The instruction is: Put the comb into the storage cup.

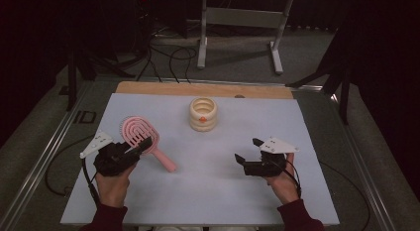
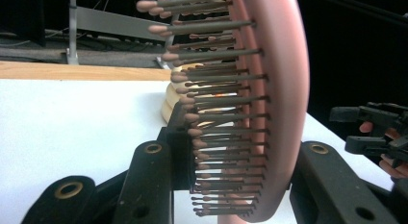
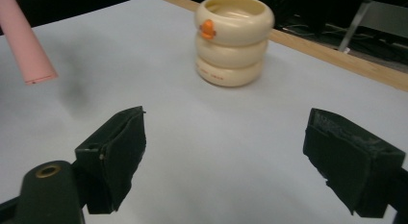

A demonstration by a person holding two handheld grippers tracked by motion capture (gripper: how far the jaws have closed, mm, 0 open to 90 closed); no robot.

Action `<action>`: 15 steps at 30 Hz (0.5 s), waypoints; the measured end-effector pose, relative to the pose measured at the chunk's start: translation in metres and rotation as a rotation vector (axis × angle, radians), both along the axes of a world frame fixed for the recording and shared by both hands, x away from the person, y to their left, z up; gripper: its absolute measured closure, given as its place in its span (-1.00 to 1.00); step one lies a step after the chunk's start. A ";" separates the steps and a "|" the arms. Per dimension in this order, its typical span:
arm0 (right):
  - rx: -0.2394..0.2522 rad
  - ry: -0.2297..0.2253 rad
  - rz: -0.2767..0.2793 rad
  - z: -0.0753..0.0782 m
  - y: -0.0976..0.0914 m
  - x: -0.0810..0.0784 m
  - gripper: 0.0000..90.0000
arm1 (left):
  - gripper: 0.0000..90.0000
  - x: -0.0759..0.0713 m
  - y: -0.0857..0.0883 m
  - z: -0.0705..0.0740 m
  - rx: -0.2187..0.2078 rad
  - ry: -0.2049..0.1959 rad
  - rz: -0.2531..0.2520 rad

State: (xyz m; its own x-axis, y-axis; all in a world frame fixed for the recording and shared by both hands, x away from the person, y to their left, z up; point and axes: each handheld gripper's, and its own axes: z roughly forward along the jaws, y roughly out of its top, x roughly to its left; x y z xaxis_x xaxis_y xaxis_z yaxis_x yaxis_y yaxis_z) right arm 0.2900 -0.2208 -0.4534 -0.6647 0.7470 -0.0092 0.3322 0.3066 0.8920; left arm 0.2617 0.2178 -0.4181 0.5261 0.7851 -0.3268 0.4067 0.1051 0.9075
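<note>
While my left gripper (image 1: 141,145) pinched the brush (image 1: 140,132) by its head, the handle (image 1: 166,161) ran toward my right gripper (image 1: 248,150), whose spread, empty jaws stood well apart from it.

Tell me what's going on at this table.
A person works with a hand-held gripper in each hand. The left hand-held gripper is shut on the head of a pink hairbrush, holding it on edge. The right hand-held gripper is open and holds nothing. A cream ringed cup stands untouched farther back on the table.
</note>
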 end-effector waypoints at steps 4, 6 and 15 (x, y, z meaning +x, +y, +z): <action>0.016 -0.019 -0.022 -0.006 -0.011 -0.005 -0.68 | 0.43 0.001 0.001 0.002 -0.001 -0.002 0.007; 0.021 -0.021 -0.022 -0.008 -0.014 -0.006 -0.68 | 0.43 0.001 0.001 0.002 -0.002 -0.001 0.009; 0.083 -0.024 -0.031 -0.023 -0.038 -0.018 -0.67 | 0.43 0.005 0.002 0.017 0.001 -0.028 0.009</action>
